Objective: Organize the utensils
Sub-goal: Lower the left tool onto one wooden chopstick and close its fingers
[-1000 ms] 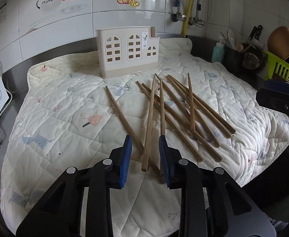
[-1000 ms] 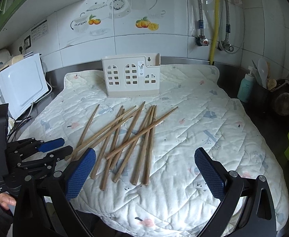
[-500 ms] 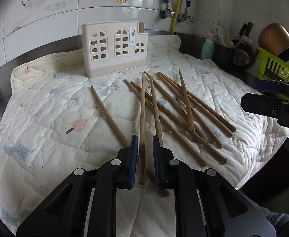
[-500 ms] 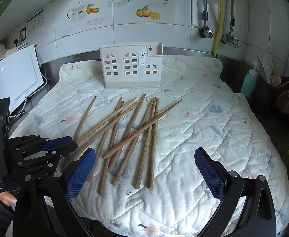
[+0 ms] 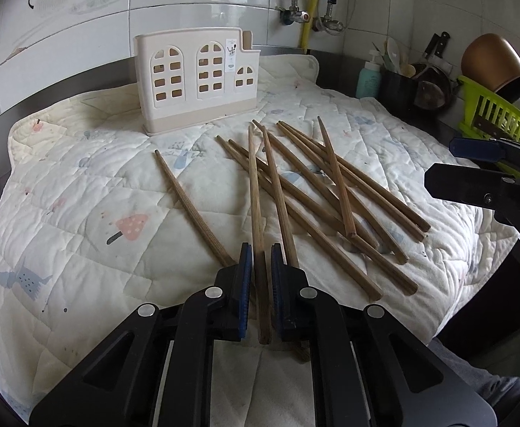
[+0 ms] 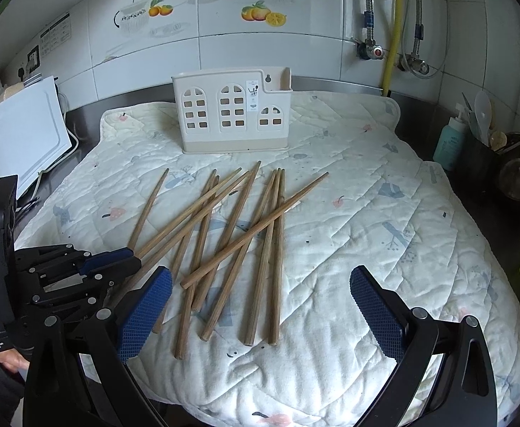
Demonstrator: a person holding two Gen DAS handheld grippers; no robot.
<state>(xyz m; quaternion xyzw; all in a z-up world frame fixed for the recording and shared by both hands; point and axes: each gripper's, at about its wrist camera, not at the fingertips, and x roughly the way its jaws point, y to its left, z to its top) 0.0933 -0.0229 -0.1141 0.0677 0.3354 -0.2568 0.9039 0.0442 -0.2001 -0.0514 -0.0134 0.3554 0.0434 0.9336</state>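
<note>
A quilted cream mat (image 6: 384, 213) covers most of the steel counter, printed with small pastel figures. At its far side, close to the tiled wall, a cream utensil holder (image 5: 195, 82) with arched window cut-outs stands upright. In front of it about ten wooden chopsticks (image 6: 238, 235) lie loose on the mat, crossing one another in a fan, with one lying apart at the left of the heap. The left gripper (image 5: 258, 277) sits low over the near ends; its jaws have just been closing and now pinch a single chopstick (image 5: 256, 195) between the blue pads, though it is hard to say whether that stick has left the cloth. The right gripper (image 6: 260, 306) hovers over the near edge of the mat with its jaws spread wide, nothing between them.
</note>
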